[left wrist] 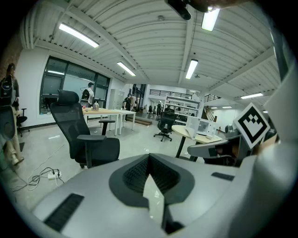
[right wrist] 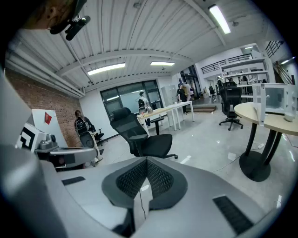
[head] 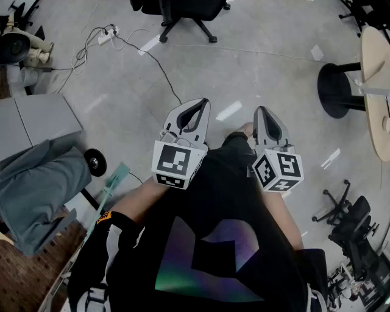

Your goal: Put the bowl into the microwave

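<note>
No bowl shows in any view. A white box-like appliance (right wrist: 275, 99), possibly the microwave, stands on a round wooden table (right wrist: 260, 122) to the right in the right gripper view. It appears again (left wrist: 205, 126) in the left gripper view. My left gripper (head: 194, 107) and right gripper (head: 262, 113) are held side by side in front of my body over the grey floor, far from the table. The left gripper (left wrist: 149, 157) is shut with nothing in it. The right gripper (right wrist: 146, 161) is shut and empty too.
The round table (head: 373, 67) with its black base (head: 336, 90) is at the right edge of the head view. A black office chair (head: 183, 13) stands ahead, and a power strip (head: 107, 36) with a cable lies on the floor. Grey cabinets (head: 36, 122) are at left.
</note>
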Demonstrator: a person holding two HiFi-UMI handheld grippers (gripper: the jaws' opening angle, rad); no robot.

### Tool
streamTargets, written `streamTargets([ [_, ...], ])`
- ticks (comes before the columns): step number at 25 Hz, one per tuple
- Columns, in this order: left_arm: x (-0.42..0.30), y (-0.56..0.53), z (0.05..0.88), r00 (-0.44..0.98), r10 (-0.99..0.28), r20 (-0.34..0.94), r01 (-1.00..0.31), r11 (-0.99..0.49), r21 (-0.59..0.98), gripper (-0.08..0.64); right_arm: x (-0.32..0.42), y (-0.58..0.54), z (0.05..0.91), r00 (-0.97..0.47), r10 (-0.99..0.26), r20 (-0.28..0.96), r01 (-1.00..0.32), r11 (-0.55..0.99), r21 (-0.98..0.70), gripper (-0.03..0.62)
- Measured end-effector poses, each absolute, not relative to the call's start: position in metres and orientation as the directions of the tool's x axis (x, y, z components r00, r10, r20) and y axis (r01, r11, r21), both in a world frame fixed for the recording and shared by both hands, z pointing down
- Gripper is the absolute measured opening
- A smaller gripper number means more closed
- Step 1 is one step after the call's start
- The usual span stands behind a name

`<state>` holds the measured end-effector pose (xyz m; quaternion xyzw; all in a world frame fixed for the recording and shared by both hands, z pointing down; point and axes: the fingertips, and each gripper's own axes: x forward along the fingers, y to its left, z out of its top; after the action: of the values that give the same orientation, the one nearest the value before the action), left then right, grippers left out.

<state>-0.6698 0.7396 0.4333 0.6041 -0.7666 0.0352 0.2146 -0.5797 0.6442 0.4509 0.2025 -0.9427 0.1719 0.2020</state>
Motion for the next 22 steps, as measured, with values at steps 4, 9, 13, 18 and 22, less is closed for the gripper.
streamTargets([
  [4, -0.657, 0.722, 0.428, -0.158, -0.914, 0.373, -0.948, 0.246, 0.202, 0.048, -0.567, 0.628, 0.446, -0.832, -0.331, 0.446, -0.469, 0.847, -0.248, 0.015],
  [9, -0.638, 0.694, 0.423, -0.11, -0.919, 0.379, -0.96, 0.197, 0.2, 0.048, -0.544, 0.604, 0.442, -0.815, -0.376, 0.441, -0.516, 0.817, -0.259, 0.015],
  [13, -0.624, 0.663, 0.416, -0.07, -0.918, 0.39, -0.968, 0.158, 0.197, 0.048, -0.524, 0.577, 0.438, -0.795, -0.411, 0.446, -0.558, 0.785, -0.271, 0.015],
  [18, -0.601, 0.621, 0.412, -0.021, -0.917, 0.399, -0.975, 0.107, 0.193, 0.048, -0.497, 0.541, 0.437, -0.772, -0.452, 0.447, -0.6, 0.75, -0.278, 0.015],
  [22, -0.587, 0.597, 0.41, 0.013, -0.914, 0.405, -0.981, 0.067, 0.183, 0.048, -0.48, 0.522, 0.437, -0.754, -0.483, 0.444, -0.63, 0.724, -0.282, 0.015],
])
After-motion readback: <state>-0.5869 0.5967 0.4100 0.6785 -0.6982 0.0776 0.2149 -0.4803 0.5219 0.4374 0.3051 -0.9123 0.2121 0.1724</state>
